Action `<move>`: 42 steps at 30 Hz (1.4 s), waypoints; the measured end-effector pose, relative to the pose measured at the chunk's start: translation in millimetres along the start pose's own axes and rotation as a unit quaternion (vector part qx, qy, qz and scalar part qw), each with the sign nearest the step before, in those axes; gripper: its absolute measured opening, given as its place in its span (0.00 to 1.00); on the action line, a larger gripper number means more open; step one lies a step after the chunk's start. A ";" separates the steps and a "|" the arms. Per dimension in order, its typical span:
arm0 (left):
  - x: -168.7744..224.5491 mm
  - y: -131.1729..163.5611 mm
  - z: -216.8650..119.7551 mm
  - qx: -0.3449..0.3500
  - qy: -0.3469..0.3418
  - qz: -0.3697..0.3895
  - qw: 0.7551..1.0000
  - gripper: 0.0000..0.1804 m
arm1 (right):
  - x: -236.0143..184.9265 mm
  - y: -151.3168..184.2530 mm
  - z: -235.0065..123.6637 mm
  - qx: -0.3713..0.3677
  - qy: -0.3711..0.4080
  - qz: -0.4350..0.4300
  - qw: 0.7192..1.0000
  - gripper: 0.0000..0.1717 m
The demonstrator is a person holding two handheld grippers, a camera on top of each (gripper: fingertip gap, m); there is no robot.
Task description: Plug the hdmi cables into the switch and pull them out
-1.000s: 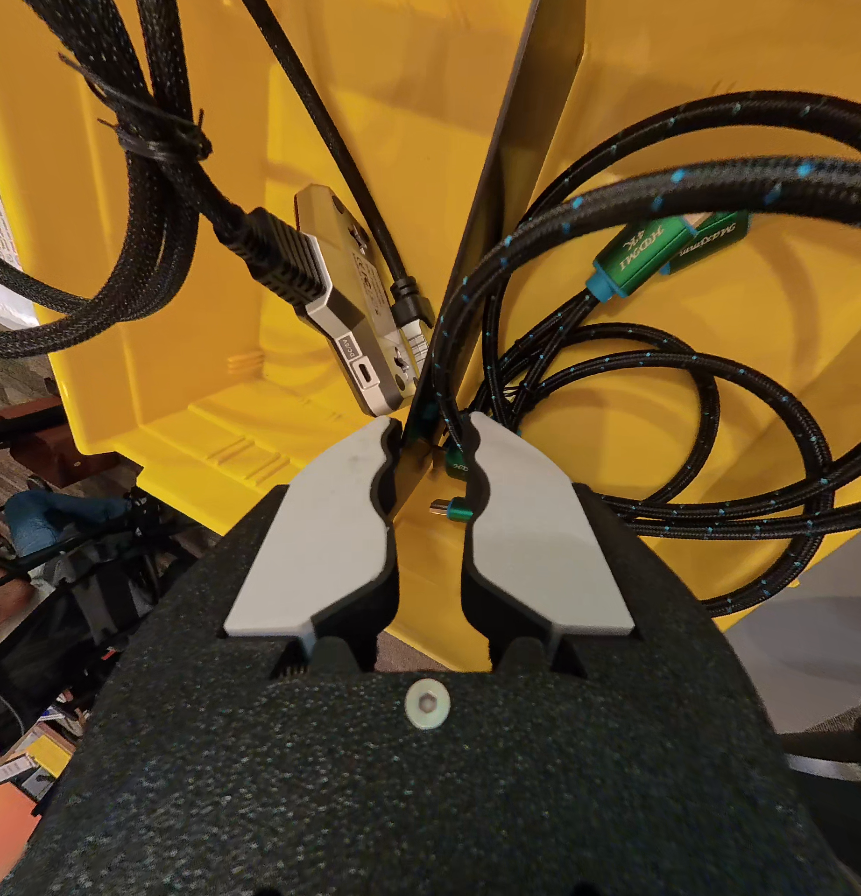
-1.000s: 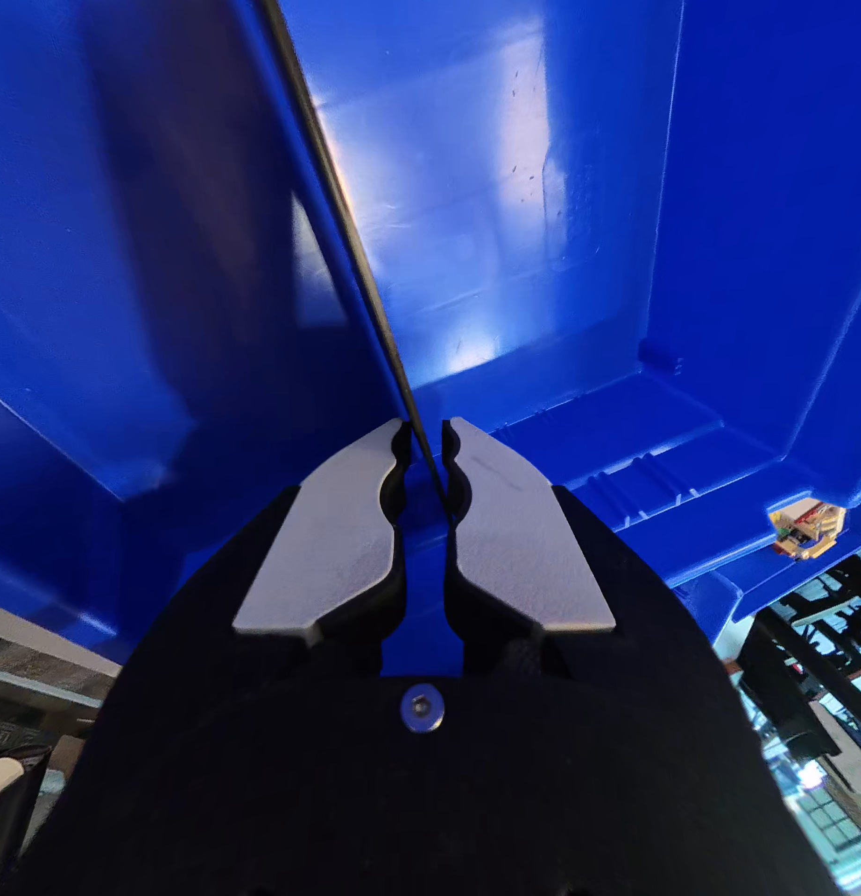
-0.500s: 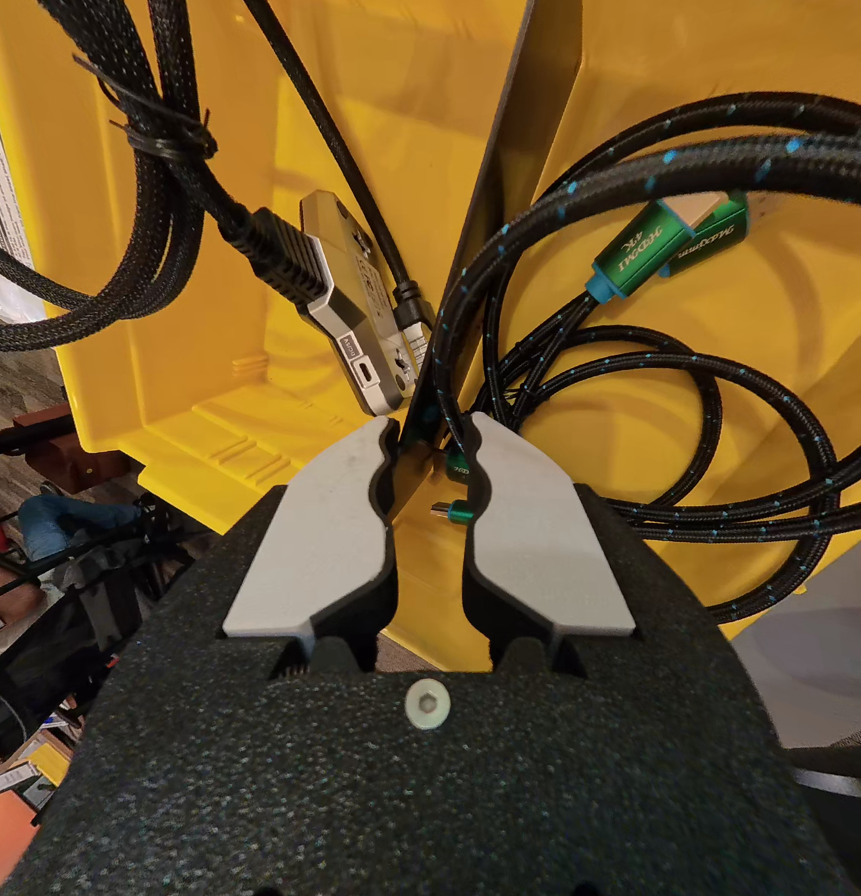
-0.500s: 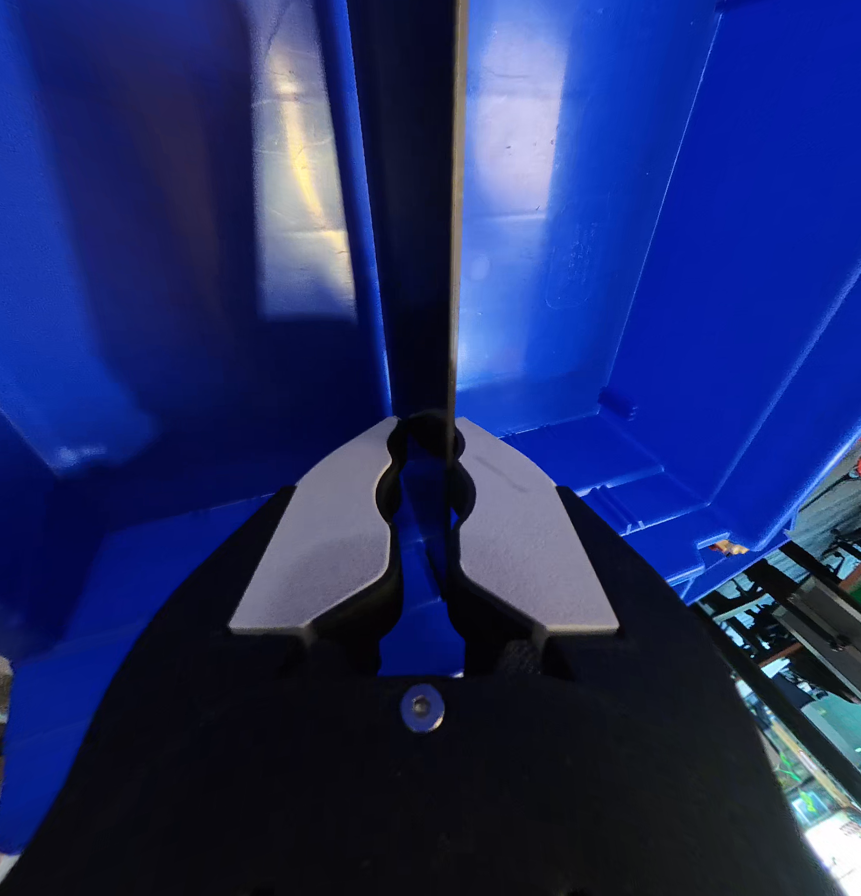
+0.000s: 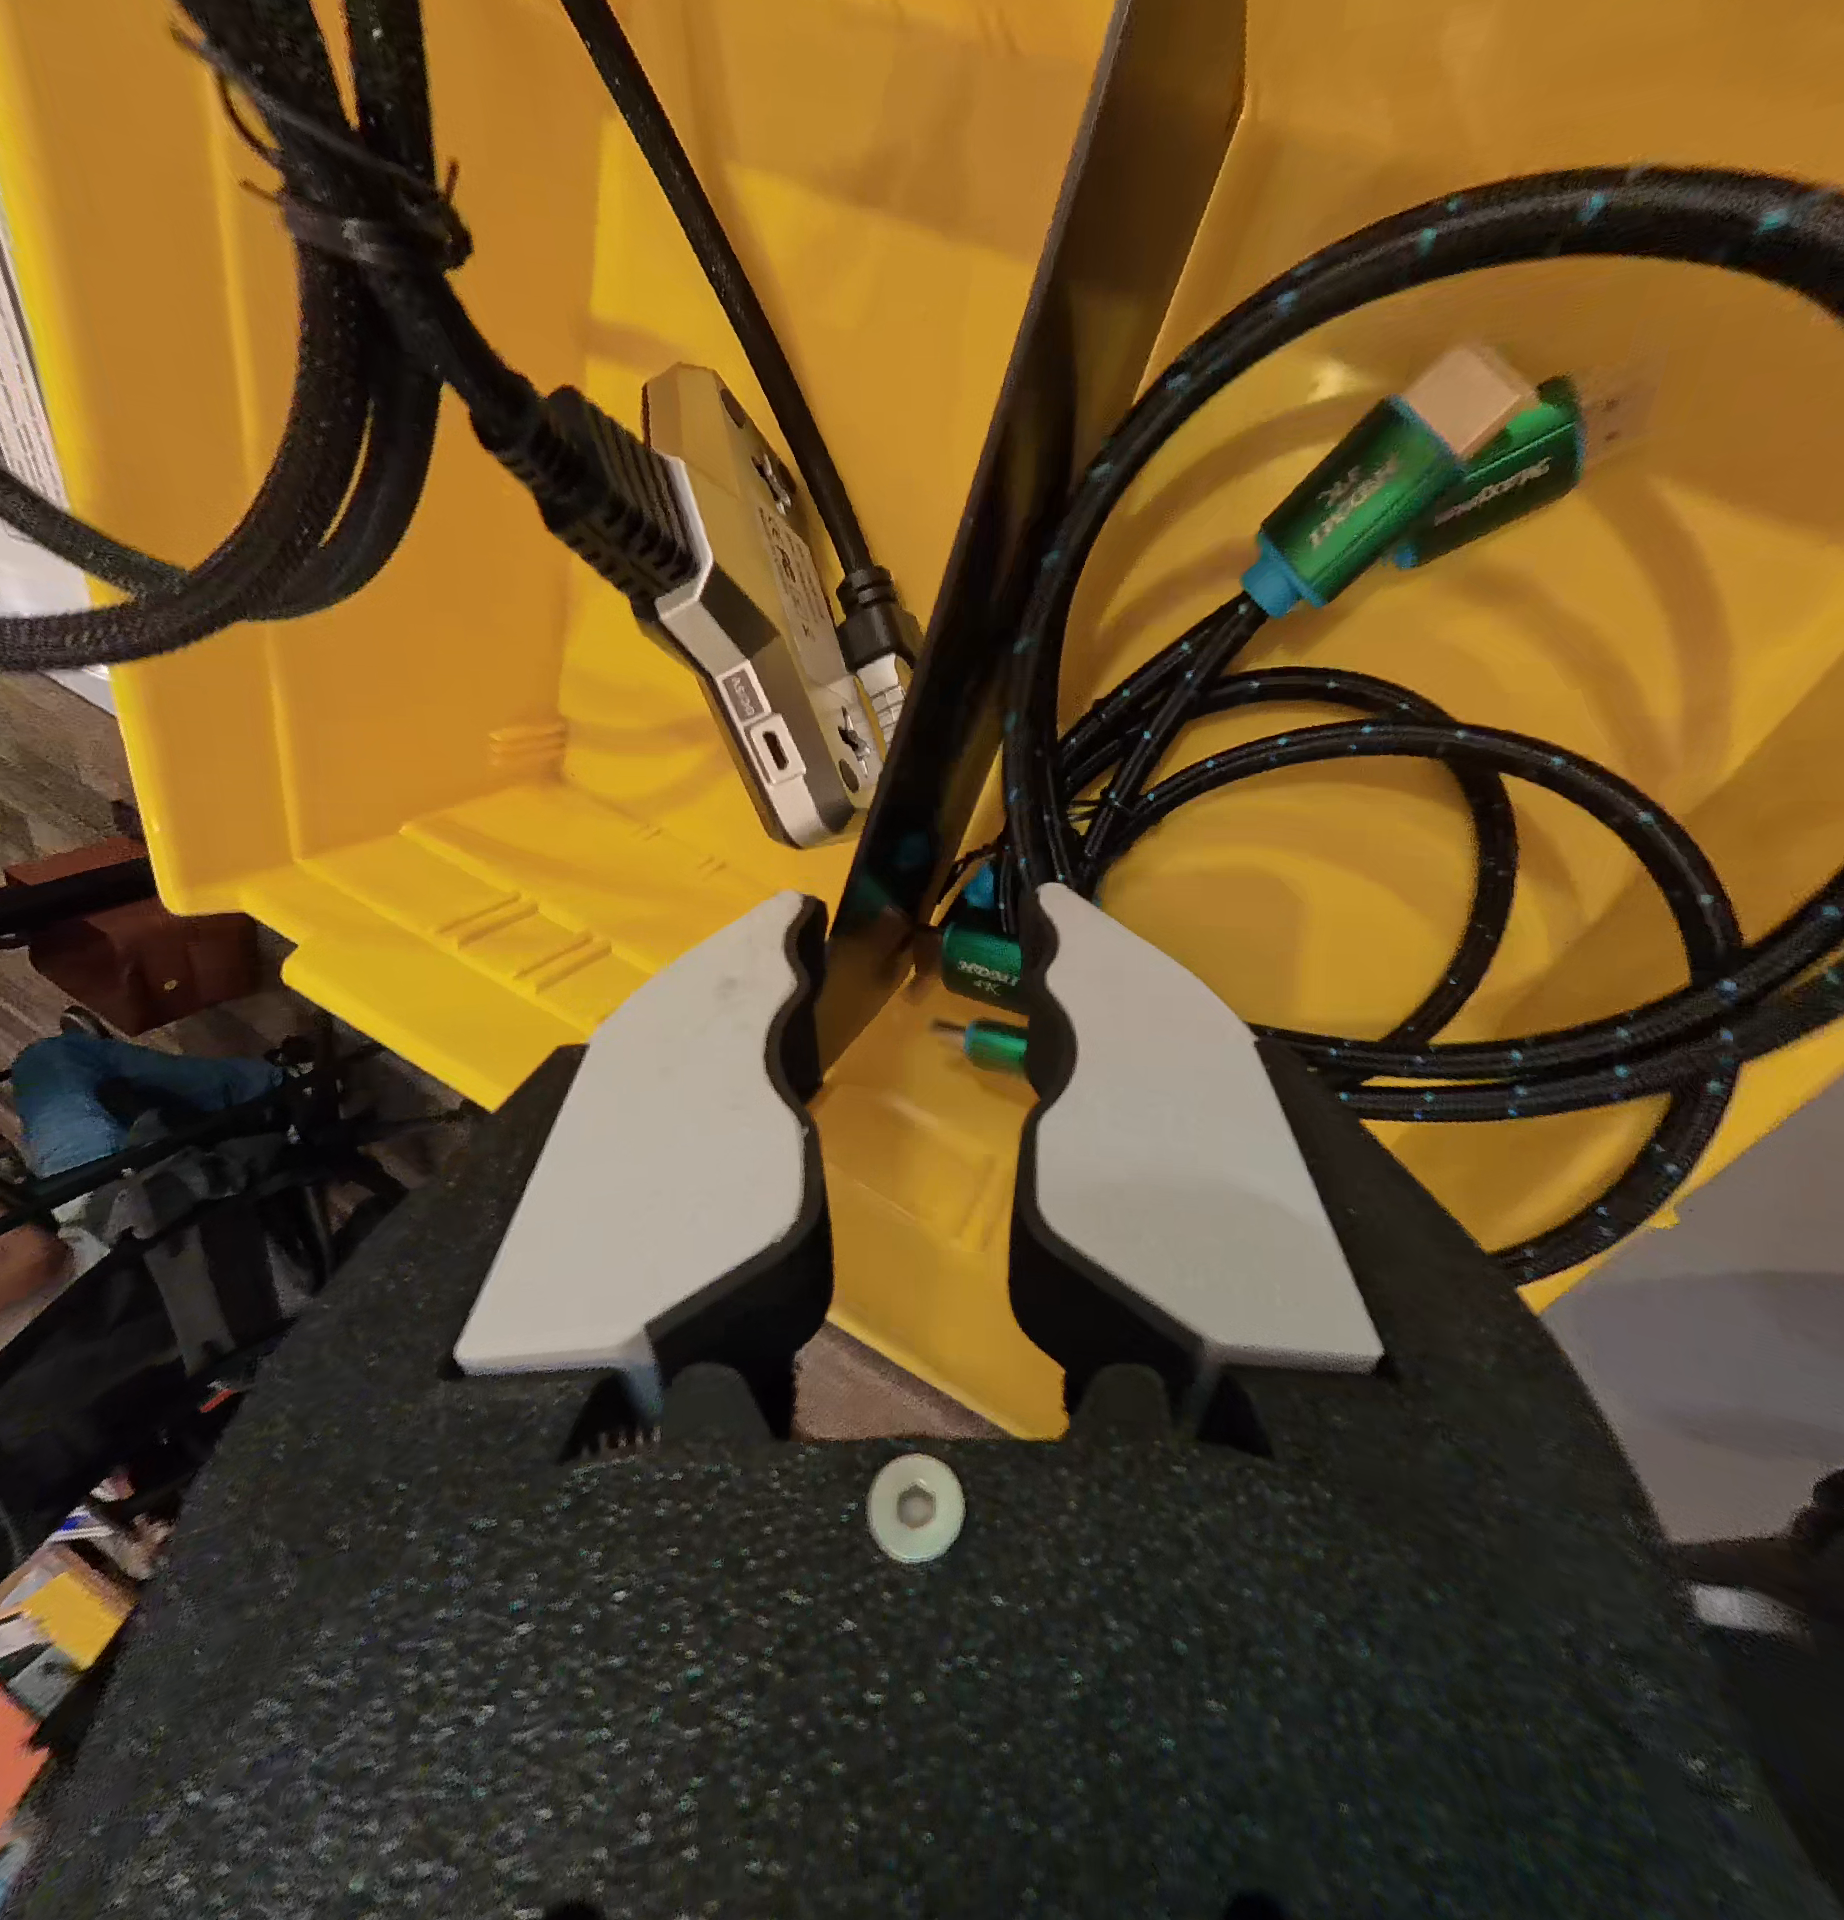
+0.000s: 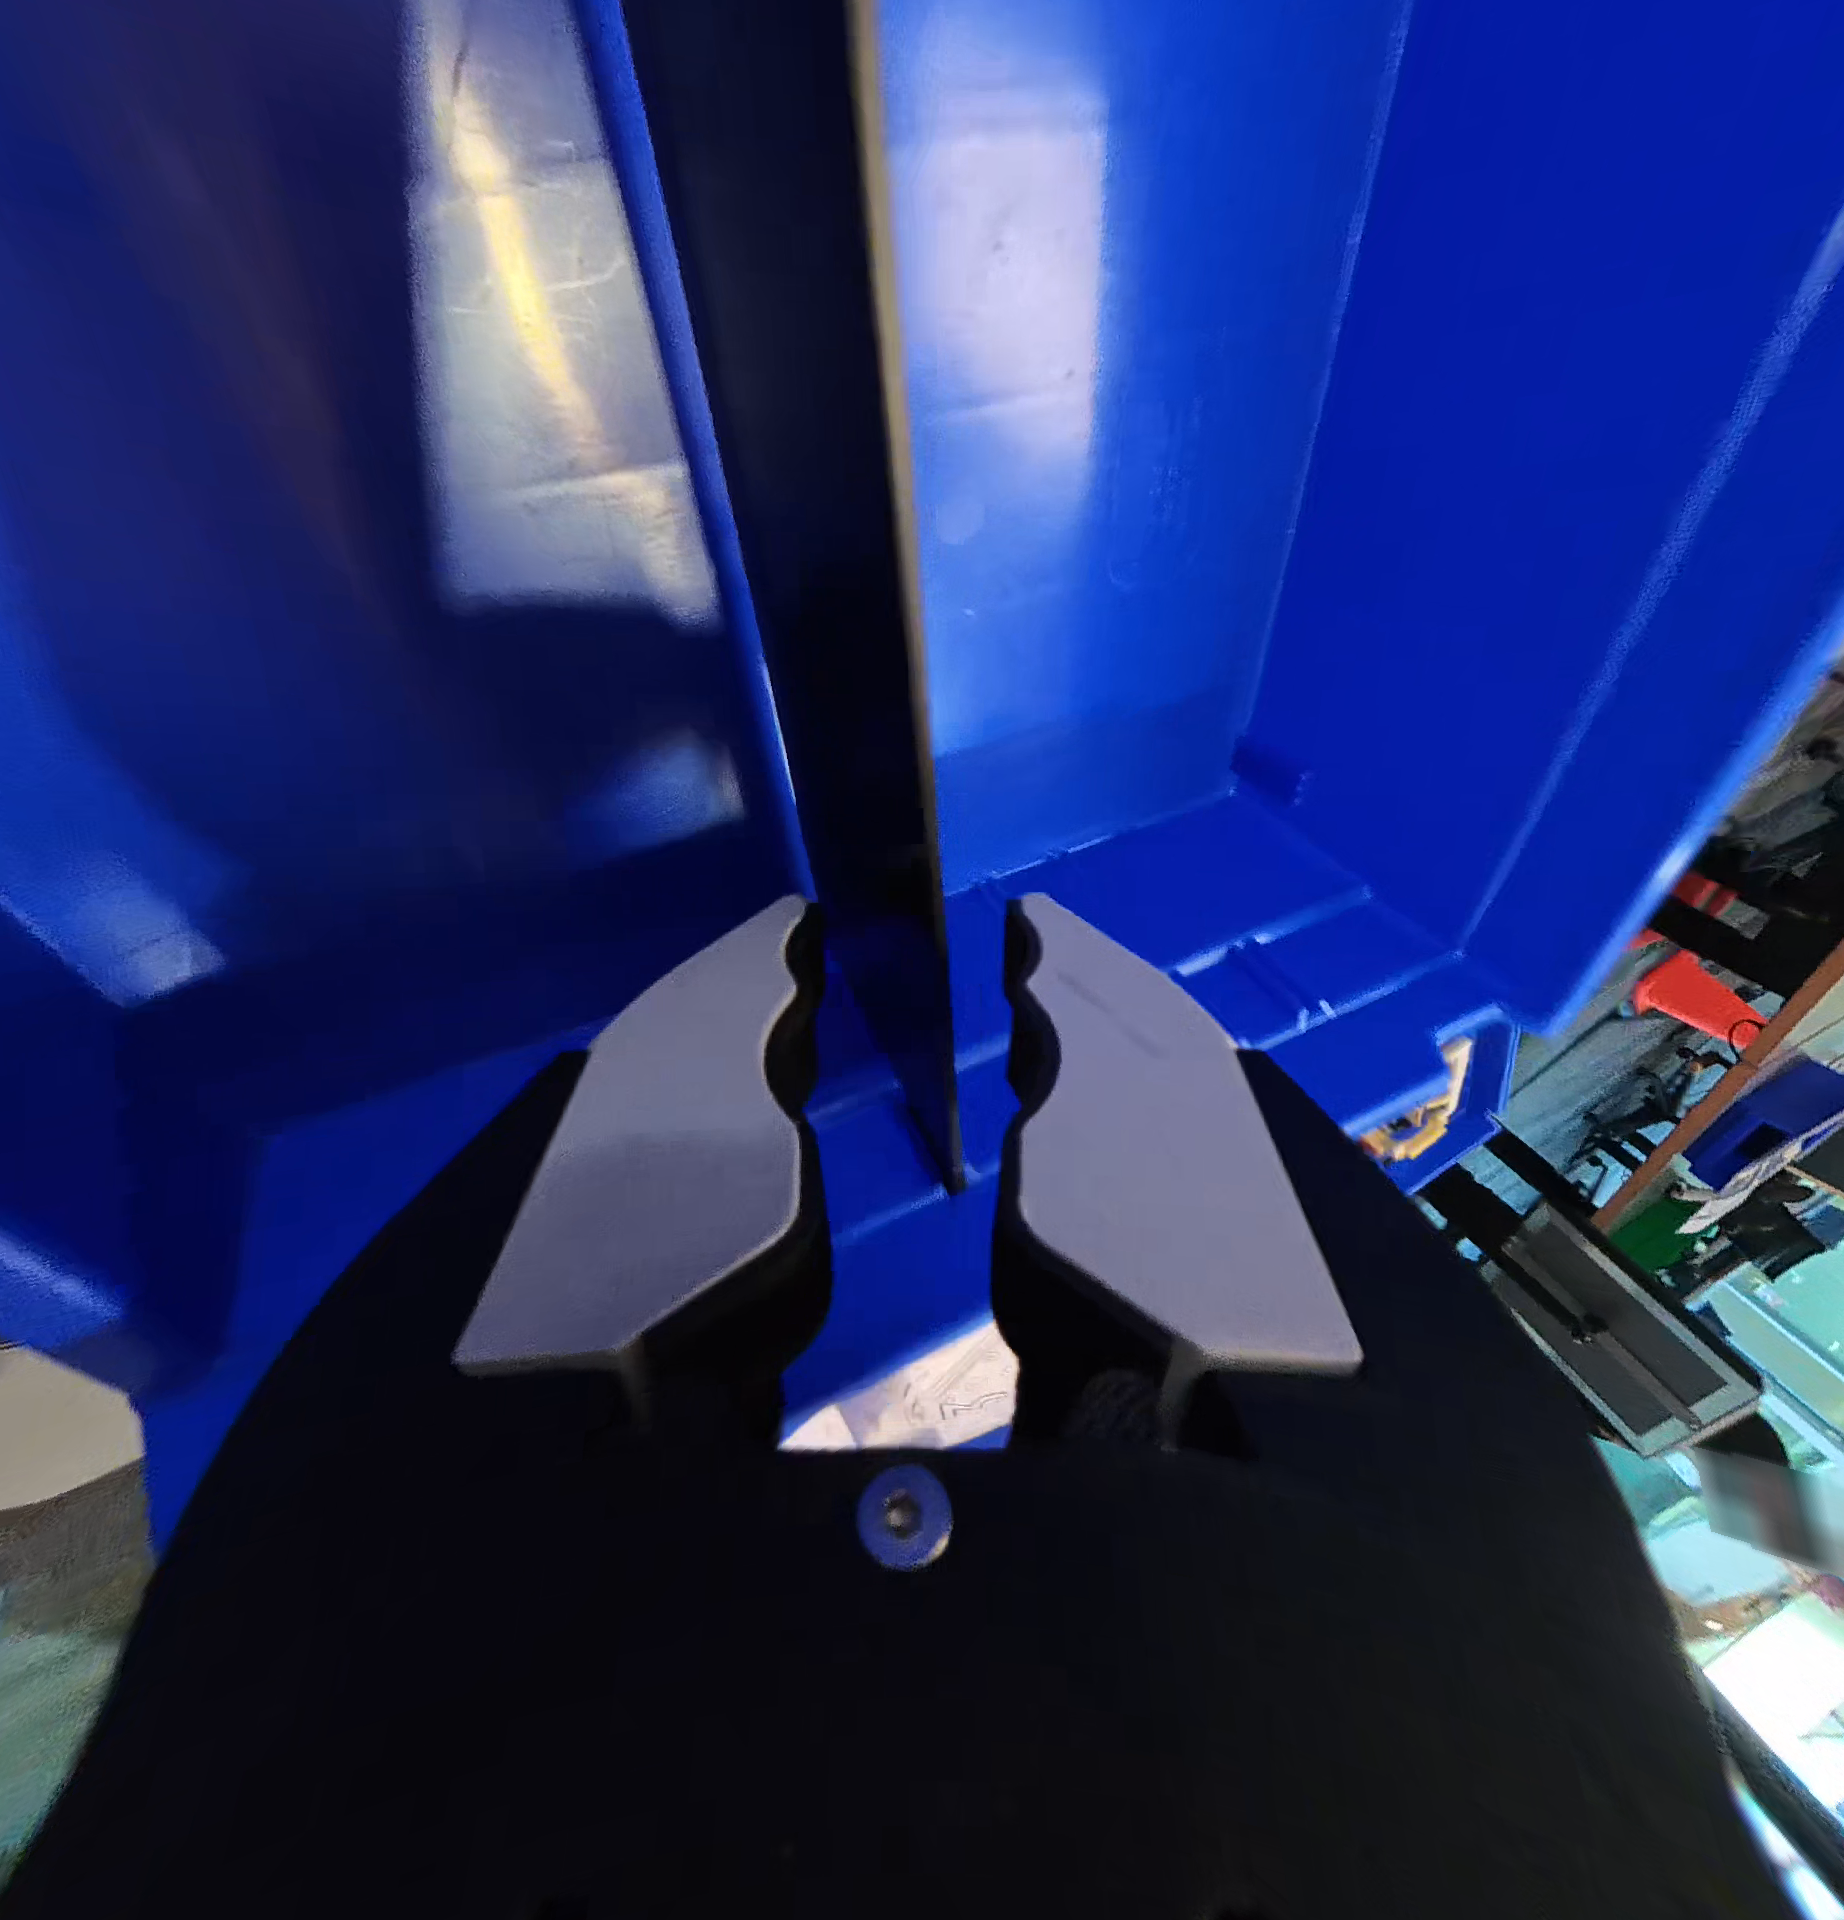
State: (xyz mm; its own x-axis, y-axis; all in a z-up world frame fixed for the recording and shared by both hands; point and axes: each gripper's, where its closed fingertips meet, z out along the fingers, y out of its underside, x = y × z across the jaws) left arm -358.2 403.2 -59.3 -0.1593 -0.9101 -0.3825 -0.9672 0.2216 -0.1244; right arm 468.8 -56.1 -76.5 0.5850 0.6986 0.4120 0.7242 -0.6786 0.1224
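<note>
Left gripper point(image 5: 923, 940) fingers stand released around the black divider point(image 5: 1063, 499) of a yellow bin point(image 5: 378, 520); green lettered cable plugs point(image 5: 1365, 499) lie right. Right gripper point(image 6: 913, 935) fingers, released, straddle a blue bin's point(image 6: 1417, 416) divider point(image 6: 876, 520).

Yellow bin point(image 5: 357, 582); black divider point(image 5: 1094, 436); black braided cable flecked teal point(image 5: 1583, 790); green plugs point(image 5: 1354, 509); silver-grey adapter point(image 5: 762, 644). Blue bin point(image 6: 1261, 436), black divider point(image 6: 866, 520).
</note>
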 end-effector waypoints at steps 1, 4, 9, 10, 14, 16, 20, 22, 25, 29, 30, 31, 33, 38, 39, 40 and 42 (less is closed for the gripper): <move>0.6 0.8 -4.5 0.007 0.002 -0.008 1.000 0.22 | 2.5 -1.3 -8.2 0.014 0.002 0.014 1.000 0.23; -2.9 4.3 -23.3 0.027 -0.006 -0.035 0.999 0.26 | 7.1 -3.6 -41.2 0.040 0.008 0.062 0.997 0.29; -21.0 -11.3 -49.7 0.088 -0.025 -0.096 0.991 0.27 | -6.4 -67.5 -104.2 0.078 0.068 0.042 0.994 0.29; -25.6 -15.6 -49.8 0.094 -0.026 -0.112 0.989 0.27 | -15.2 -91.6 -112.6 0.091 0.074 0.035 0.992 0.28; -34.7 -38.5 -34.6 0.111 0.010 -0.178 0.978 0.31 | -60.9 -196.4 -123.7 0.143 0.068 0.032 0.987 0.26; -34.7 -50.4 -22.5 0.112 0.028 -0.186 0.976 0.32 | -84.1 -246.4 -117.7 0.178 0.058 0.027 0.982 0.25; -38.4 -55.7 6.7 0.066 0.029 -0.194 0.978 0.33 | -104.8 -316.3 -87.2 0.233 0.059 0.023 0.970 0.24; -43.1 -56.6 19.0 0.054 0.021 -0.209 0.976 0.32 | -100.2 -336.5 -71.6 0.255 0.065 0.048 0.964 0.23; -47.0 -63.9 28.0 0.066 0.012 -0.217 0.974 0.20 | -87.1 -356.4 -55.4 0.294 0.083 0.084 0.948 0.23; -60.5 -65.0 17.7 0.067 -0.051 -0.209 0.974 0.08 | -66.2 -357.9 -38.6 0.319 0.132 0.115 0.931 0.22; -65.6 -63.4 11.6 0.063 -0.074 -0.208 0.973 0.08 | -61.5 -355.4 -35.7 0.324 0.148 0.120 0.927 0.21; -71.4 -63.6 2.6 0.067 -0.098 -0.207 0.971 0.08 | -57.0 -352.6 -35.2 0.332 0.164 0.129 0.920 0.17; -82.3 -67.1 -22.0 0.076 -0.146 -0.201 0.966 0.08 | -53.5 -348.3 -36.3 0.351 0.175 0.143 0.909 0.14; -86.9 -127.7 -91.9 0.102 -0.251 -0.124 0.955 0.08 | -42.9 -331.2 -32.3 0.352 0.187 0.173 0.901 0.14; -80.9 -151.8 -100.3 0.116 -0.260 -0.099 0.954 0.08 | -40.6 -328.0 -30.9 0.352 0.180 0.187 0.899 0.14; -72.7 -178.2 -105.5 0.131 -0.264 -0.075 0.953 0.08 | -38.0 -324.6 -29.4 0.353 0.172 0.203 0.897 0.15; -53.5 -232.6 -109.2 0.162 -0.266 -0.026 0.950 0.08 | -33.0 -317.1 -26.7 0.350 0.163 0.228 0.894 0.17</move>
State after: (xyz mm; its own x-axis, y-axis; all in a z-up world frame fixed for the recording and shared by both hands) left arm -146.4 362.2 90.0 0.0934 -0.6368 -0.7654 -0.8451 0.3557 -0.3990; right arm 210.1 130.0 -104.8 0.8224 0.2057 0.5304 0.5561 -0.4875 -0.6732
